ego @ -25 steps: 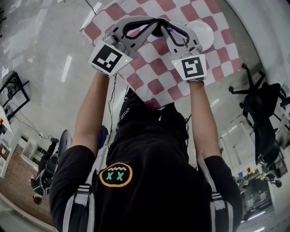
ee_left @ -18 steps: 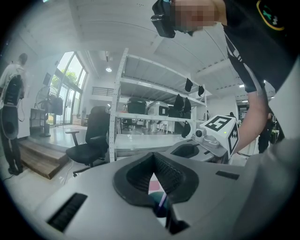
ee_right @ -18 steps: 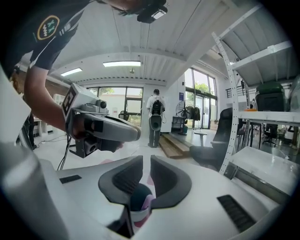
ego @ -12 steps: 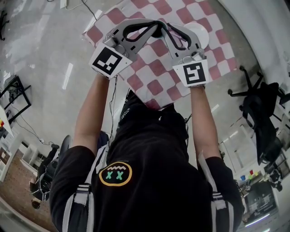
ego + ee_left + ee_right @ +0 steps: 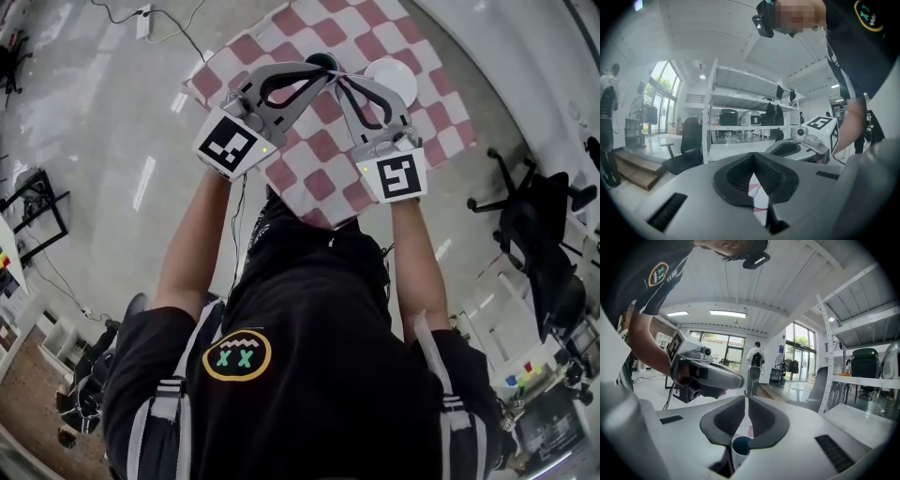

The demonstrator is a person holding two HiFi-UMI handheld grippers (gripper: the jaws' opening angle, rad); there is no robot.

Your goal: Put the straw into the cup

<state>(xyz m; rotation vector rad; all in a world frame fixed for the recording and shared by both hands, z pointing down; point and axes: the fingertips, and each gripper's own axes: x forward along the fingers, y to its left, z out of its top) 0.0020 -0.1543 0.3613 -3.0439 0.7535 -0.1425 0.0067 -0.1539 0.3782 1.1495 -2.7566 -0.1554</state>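
The cup, dark-rimmed, stands on the red-and-white checked table, just beyond the tips of both grippers. In the right gripper view the cup is white with a blue-green inside and sits right under the jaws. My right gripper is shut on a thin pale straw, which sticks up as a fine line past the tips. My left gripper is shut, with only checked cloth showing below it. In the head view the left gripper and the right gripper stand tip to tip over the cup.
A white plate lies on the table to the right of the cup. Office chairs stand on the floor to the right. Metal shelving and a distant standing person are in the room.
Both grippers stay tip to tip. They have shifted slightly down and right in the head view, and the cup's rim now shows just beyond their tips.
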